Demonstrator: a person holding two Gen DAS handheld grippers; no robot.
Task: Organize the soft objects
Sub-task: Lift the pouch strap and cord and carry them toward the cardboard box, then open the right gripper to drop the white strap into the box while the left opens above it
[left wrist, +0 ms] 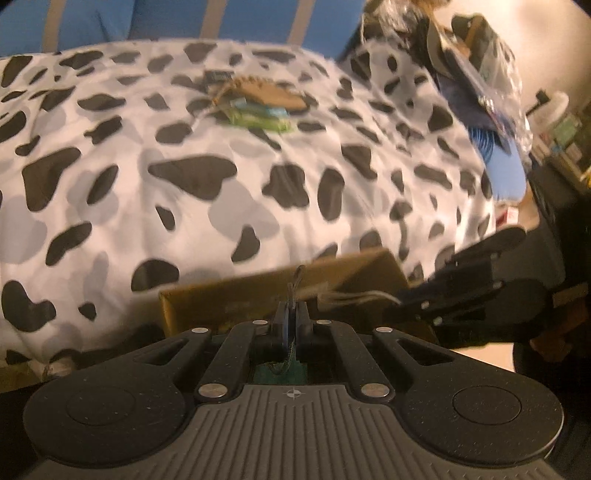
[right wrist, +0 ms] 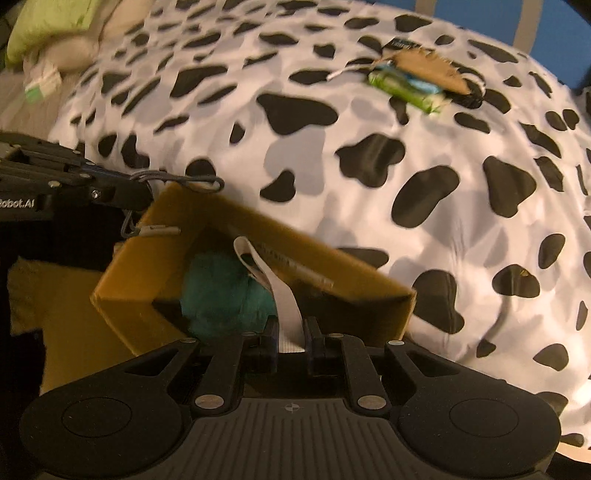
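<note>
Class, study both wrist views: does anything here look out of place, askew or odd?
Yes. The cardboard box sits tilted at the edge of the spotted blanket. A white strap trails out of it into the right gripper, and a dark cord dangles from the left gripper.

two wrist views, both low and close over a cardboard box (right wrist: 255, 266) at the edge of a spotted blanket (left wrist: 221, 166).
left view faces across the box's outer wall toward a blue headboard (left wrist: 166, 18); right view looks down into the box. both share box, blanket, and a distant small pile (right wrist: 417, 77).
</note>
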